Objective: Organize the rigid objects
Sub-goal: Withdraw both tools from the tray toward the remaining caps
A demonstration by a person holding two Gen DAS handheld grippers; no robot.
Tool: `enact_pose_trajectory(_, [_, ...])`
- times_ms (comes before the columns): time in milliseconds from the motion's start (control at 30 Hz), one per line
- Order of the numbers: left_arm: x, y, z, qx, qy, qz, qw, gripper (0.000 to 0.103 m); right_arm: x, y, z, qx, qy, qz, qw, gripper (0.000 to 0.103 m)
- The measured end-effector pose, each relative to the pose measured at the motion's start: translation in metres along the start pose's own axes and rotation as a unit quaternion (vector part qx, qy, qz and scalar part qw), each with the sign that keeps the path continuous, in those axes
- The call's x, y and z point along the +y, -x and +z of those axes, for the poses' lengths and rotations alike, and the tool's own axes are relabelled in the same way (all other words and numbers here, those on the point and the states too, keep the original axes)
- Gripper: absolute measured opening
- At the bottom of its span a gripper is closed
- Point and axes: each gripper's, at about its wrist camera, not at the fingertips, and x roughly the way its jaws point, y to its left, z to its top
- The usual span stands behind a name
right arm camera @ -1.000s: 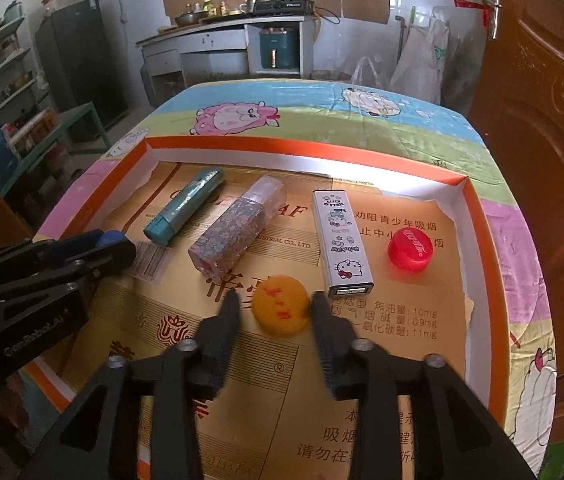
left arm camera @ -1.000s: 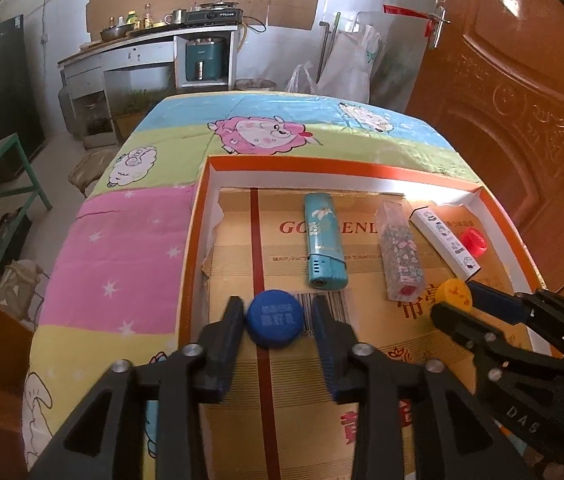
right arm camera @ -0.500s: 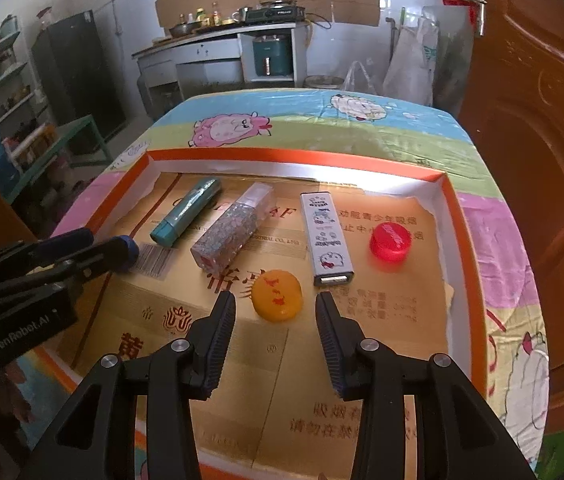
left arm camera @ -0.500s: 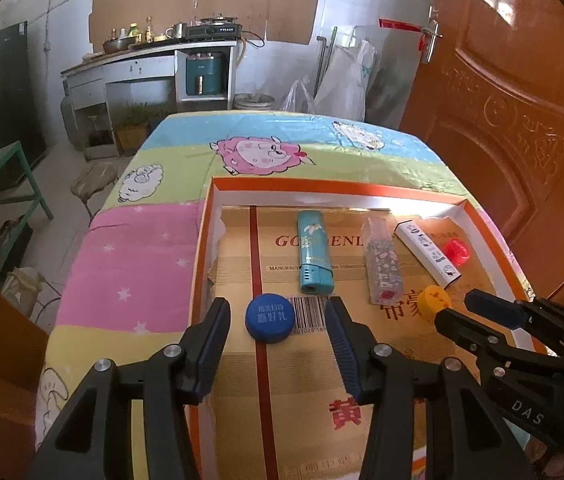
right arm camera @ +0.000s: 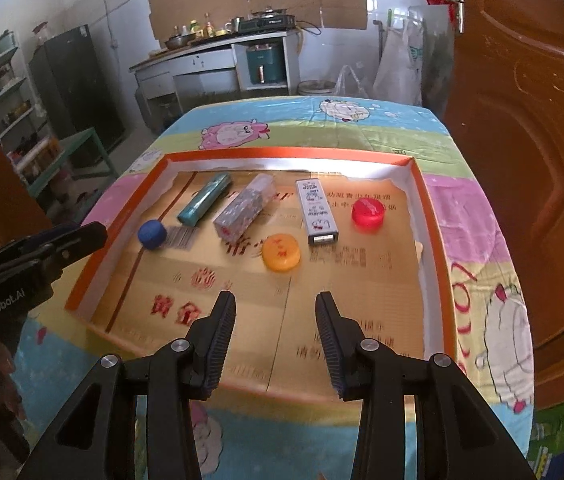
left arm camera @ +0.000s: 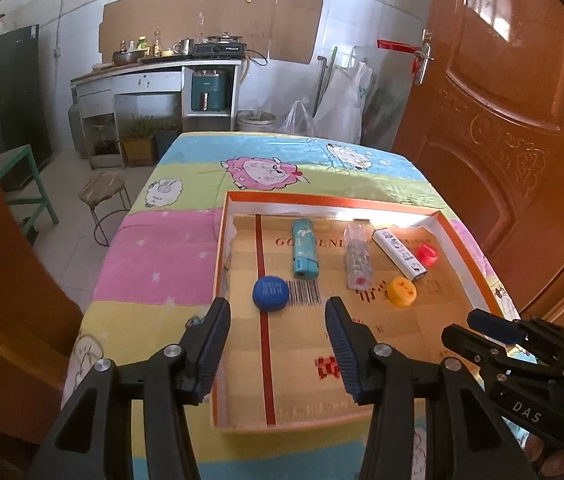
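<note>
Orange-rimmed tray (right arm camera: 436, 240) on cartoon cloth — liner reads "GOLDEN"; left claw (left arm camera: 278, 314), right claw (right arm camera: 276, 310) spread, empty.

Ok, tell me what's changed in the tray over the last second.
Both grippers pulled back and up. The left gripper, which straddled the blue cap, now sits short of it, open wider. The right gripper backed off the orange cap the same way. Nothing was gripped. Both caps, the teal tube, glitter bottle, white box and red cap lie where they did.
</note>
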Motion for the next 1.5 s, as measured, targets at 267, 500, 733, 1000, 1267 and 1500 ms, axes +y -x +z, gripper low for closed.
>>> enact_pose_trajectory(267, [0.002, 0.027, -0.019, -0.005, 0.002, -0.004, 1.0, 0.049, 0.009, 0.028, -0.022, -0.005, 0.001, -0.004, 1.0, 0.043])
enact_pose_trajectory(500, [0.005, 0.046, -0.037, -0.006, 0.005, -0.011, 0.9999, 0.049, 0.014, 0.044, -0.04, -0.004, -0.006, -0.008, 1.0, 0.043])
enact_pose_trajectory(733, [0.003, 0.064, -0.069, 0.001, -0.012, -0.03, 0.9995, 0.049, 0.018, 0.063, -0.062, -0.006, -0.009, -0.004, 1.0, 0.043])
enact_pose_trajectory(1000, [-0.027, 0.09, -0.129, 0.008, -0.071, -0.092, 0.9932, 0.049, 0.024, 0.082, -0.081, -0.014, -0.012, 0.007, 1.0, 0.043])
enact_pose_trajectory(1267, [-0.067, 0.099, -0.174, 0.01, -0.138, -0.113, 0.9839, 0.049, 0.029, 0.099, -0.096, -0.023, -0.013, 0.014, 1.0, 0.043])
enact_pose_trajectory(1500, [-0.078, 0.09, -0.187, 0.018, -0.159, -0.104, 0.9817, 0.049, 0.021, 0.111, -0.103, -0.032, -0.023, 0.01, 0.999, 0.043])
